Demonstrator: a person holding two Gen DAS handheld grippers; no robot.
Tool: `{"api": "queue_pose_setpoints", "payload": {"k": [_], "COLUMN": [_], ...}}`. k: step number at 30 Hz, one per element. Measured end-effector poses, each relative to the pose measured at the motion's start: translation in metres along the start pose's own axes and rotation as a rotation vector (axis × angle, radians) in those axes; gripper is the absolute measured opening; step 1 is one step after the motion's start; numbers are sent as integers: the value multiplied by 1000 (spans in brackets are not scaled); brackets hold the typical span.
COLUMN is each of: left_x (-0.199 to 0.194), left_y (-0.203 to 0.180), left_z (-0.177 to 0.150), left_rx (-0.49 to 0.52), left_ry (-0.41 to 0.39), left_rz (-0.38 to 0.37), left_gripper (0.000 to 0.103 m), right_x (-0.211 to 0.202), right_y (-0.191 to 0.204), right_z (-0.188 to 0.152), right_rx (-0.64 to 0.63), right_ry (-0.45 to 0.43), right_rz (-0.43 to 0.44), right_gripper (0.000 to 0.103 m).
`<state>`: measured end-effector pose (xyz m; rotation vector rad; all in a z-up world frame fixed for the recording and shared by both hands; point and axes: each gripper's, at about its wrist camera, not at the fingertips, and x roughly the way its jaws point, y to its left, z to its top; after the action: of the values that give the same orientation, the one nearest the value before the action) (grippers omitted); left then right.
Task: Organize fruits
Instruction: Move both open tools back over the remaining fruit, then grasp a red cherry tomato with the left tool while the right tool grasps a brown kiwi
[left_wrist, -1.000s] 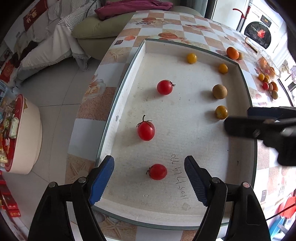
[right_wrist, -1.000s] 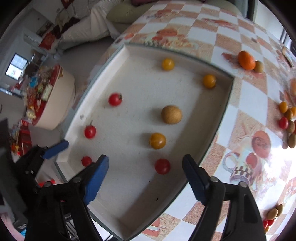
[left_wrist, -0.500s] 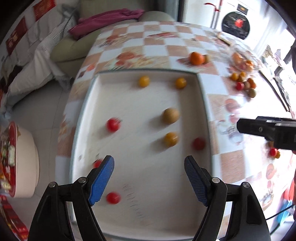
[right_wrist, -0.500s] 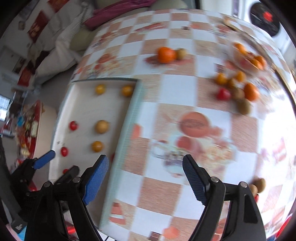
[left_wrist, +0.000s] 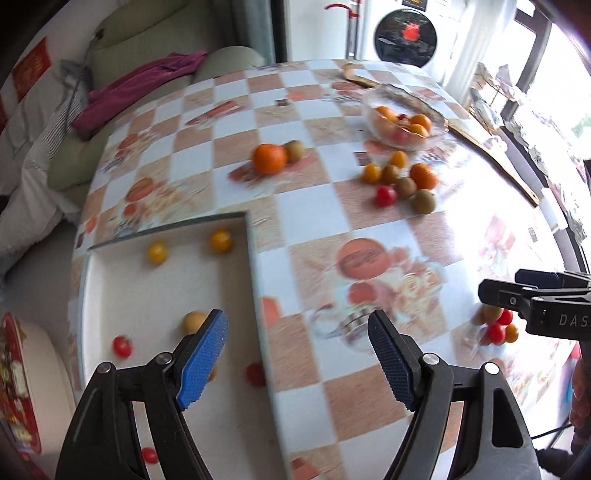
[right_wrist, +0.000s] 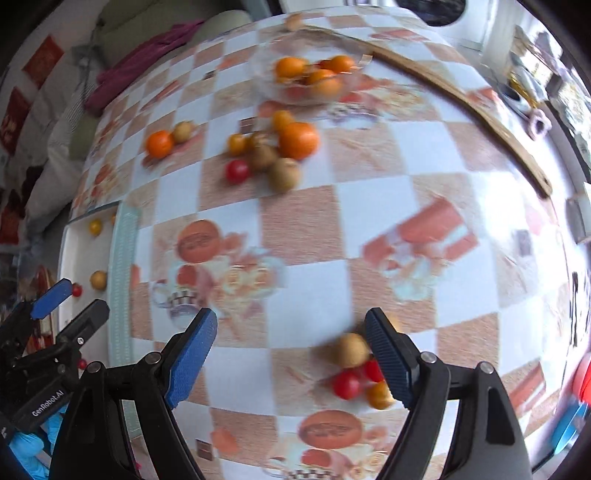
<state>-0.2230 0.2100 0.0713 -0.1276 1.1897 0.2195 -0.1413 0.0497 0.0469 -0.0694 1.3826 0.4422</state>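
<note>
My left gripper (left_wrist: 297, 350) stands open and holds nothing, over the right rim of the white tray (left_wrist: 147, 288). In the tray lie yellow tomatoes (left_wrist: 221, 240), a brown fruit (left_wrist: 194, 321) and red tomatoes (left_wrist: 122, 346). Over the checked tablecloth my right gripper (right_wrist: 291, 350) is open, also with nothing in it. A small pile of a brown fruit (right_wrist: 349, 349), a red tomato (right_wrist: 346, 384) and a yellow one (right_wrist: 378, 395) lies just inside its right finger, untouched. The left gripper (right_wrist: 74, 304) shows at the left edge of the right wrist view.
A loose cluster of oranges, kiwis and tomatoes (right_wrist: 273, 151) lies mid-table, with an orange (left_wrist: 269, 158) and a kiwi (left_wrist: 294, 149) further left. A glass bowl (left_wrist: 404, 122) of fruit stands at the back. A sofa with a purple cloth (left_wrist: 140, 85) is beyond the table.
Both views have swung right, from over the tray to the checked tablecloth. The tray now sits at the left of both views. Both grippers stay open.
</note>
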Motion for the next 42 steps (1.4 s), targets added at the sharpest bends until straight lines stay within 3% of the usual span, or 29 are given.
{"api": "queue_pose_setpoints", "payload": {"k": [9,21,25,31,33,36,38,40,42], "left_x": [29,87,96,104,106,107,106,104,103], "left_y": [-35,-59,-67,-76,-79,-83,-86,-91,-95], "left_z": [31,73,79,89,92,96,96,96,95], "left_rx": [31,60,82,88,87,84,83,97,114], "left_ry": [17,17,7,-4,-3,-3,-5,-8,-8], "left_rz": [-27,-12,-21,-30,-38,-47,-61,-69,-81], "left_gripper": [79,79,79,79,68,65,53,40,31], "right_x": [1,6,11,25,27,28,29,30,30], "right_y": [-62,-75,-68,-61,-59,-55,-52,-49,-46], "right_z": [-9,-5,-6,-6,-6,-6,-6,-7,-8], "right_rx": [125,161,150,169,170,154,141,121,115], "right_ry": [17,13,26,56,65,66,69,76,74], "right_rz": [-53,-4,24,52,49,35,21,4,6], "right_gripper": [85,84,63,48,47,46,40,27,27]}}
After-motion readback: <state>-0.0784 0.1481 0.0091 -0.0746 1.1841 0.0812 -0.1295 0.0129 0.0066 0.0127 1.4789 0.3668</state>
